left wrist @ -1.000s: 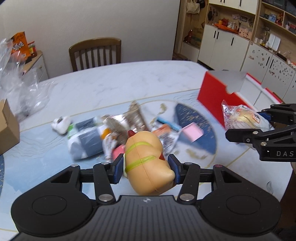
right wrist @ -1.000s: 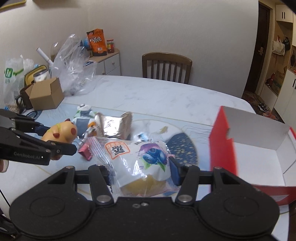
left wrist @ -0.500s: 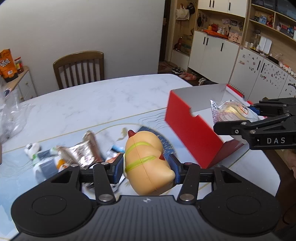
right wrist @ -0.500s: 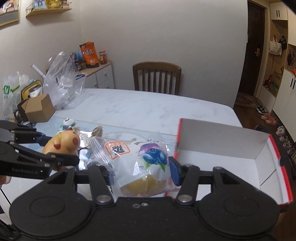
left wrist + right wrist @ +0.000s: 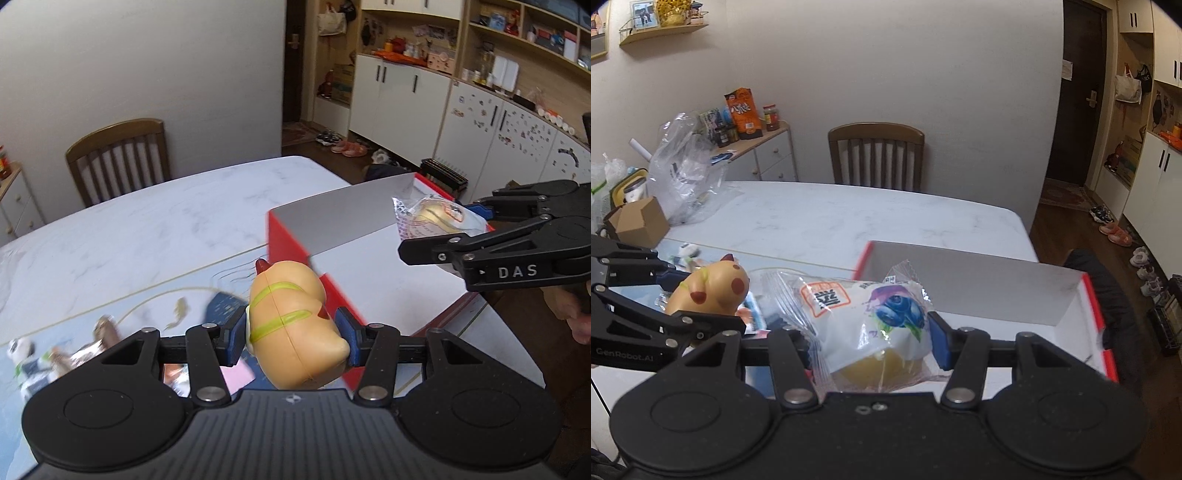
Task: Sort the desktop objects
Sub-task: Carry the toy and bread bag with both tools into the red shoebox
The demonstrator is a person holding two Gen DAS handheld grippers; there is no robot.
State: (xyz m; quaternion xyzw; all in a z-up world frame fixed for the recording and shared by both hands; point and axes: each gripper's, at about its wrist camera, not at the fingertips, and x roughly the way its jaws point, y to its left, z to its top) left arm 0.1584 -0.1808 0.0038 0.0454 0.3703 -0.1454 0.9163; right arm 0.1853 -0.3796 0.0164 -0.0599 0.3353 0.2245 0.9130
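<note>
My left gripper (image 5: 291,332) is shut on a tan squishy animal toy (image 5: 291,325) with yellow-green stripes, held above the table beside the red side of an open red box (image 5: 295,243) with a white inside. It also shows in the right wrist view (image 5: 709,288). My right gripper (image 5: 868,332) is shut on a clear-wrapped blueberry bread packet (image 5: 864,317), held over the near edge of the box (image 5: 960,266). In the left wrist view the packet (image 5: 436,218) hangs over the box's right part.
Loose snack packets and a small white toy (image 5: 18,350) lie on the blue mat at the left. A cardboard box (image 5: 639,221) and plastic bags (image 5: 683,173) stand at the table's far left. A wooden chair (image 5: 875,155) is behind the table.
Both grippers have moved right with their loads, from over the pile of objects to the red box. The box now fills more of both views.
</note>
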